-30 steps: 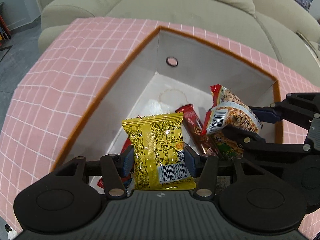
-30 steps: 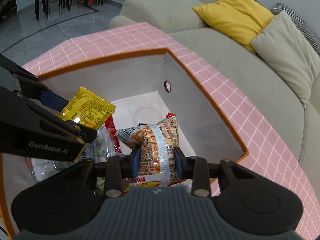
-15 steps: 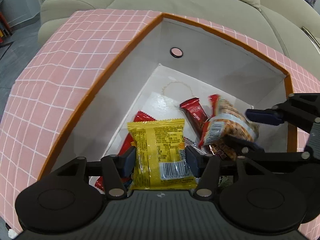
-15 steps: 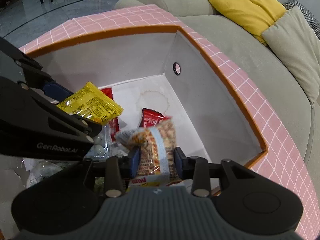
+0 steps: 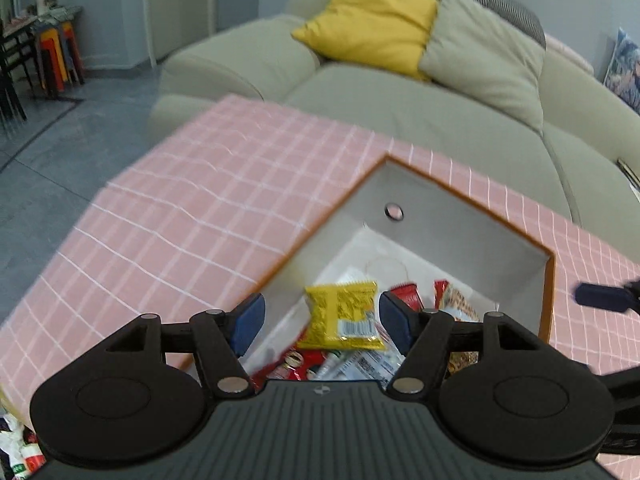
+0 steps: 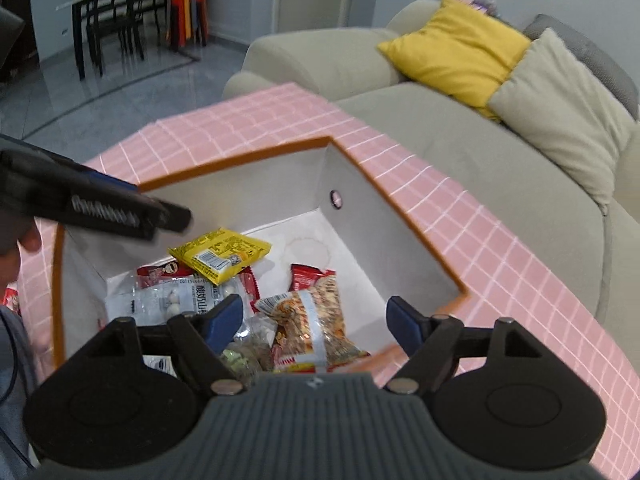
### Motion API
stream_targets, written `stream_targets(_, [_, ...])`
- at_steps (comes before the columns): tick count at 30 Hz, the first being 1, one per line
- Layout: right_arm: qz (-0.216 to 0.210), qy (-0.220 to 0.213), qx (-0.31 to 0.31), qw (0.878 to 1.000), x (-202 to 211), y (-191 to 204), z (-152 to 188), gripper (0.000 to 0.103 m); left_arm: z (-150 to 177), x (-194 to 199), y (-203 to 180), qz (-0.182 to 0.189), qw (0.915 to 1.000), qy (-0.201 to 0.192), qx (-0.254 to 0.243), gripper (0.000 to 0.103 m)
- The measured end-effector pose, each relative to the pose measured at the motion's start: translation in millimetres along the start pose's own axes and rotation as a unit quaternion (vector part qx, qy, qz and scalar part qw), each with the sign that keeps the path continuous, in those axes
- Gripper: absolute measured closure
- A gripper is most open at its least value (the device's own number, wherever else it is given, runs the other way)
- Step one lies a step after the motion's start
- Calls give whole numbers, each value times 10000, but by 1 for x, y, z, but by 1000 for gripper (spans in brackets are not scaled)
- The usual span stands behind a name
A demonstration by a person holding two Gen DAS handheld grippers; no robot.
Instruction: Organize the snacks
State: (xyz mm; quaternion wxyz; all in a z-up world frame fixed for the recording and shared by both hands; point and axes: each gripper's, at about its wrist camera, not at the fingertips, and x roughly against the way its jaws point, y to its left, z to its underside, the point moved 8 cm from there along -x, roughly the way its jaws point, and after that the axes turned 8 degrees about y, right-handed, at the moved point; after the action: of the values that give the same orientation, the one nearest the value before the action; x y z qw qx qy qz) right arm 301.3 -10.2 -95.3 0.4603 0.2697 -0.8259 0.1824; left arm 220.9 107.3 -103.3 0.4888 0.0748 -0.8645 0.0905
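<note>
A pink checked storage box (image 5: 208,216) with an orange rim and grey inner walls (image 6: 248,196) holds several snack packets. A yellow packet (image 5: 342,316) lies loose on the pile; it also shows in the right wrist view (image 6: 220,254). An orange peanut packet (image 6: 316,328) lies loose in the box, seen too in the left wrist view (image 5: 460,304). My left gripper (image 5: 322,322) is open and empty above the box. My right gripper (image 6: 314,320) is open and empty above the peanut packet.
A beige sofa (image 5: 400,96) with a yellow cushion (image 5: 368,20) and a grey cushion (image 6: 560,108) stands behind the box. Red bars (image 6: 308,276) and a clear candy bag (image 6: 160,300) lie in the box. Loose packets (image 5: 16,452) lie at the lower left. Chairs (image 6: 108,24) stand far left.
Both grippers have opened and let go: the yellow packet and the peanut packet have dropped into the box. Both grippers have pulled up and back from the box.
</note>
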Motion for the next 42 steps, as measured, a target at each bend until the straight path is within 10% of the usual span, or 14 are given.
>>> stream_targets(8, [230,-301,-447,9983,62,-31,49,27,-6,34,15,-676,9954,-673,66,23])
stream_targets(26, [1068,-906,-2329,9623,168,-37,170,15,63,122,-80,-79,9814,-1543,-1137,15])
stream_targets(42, [1413,-1106,-2435,9532,196,2,209,6,142,138,-119,259,9832,-1193,-1355,15])
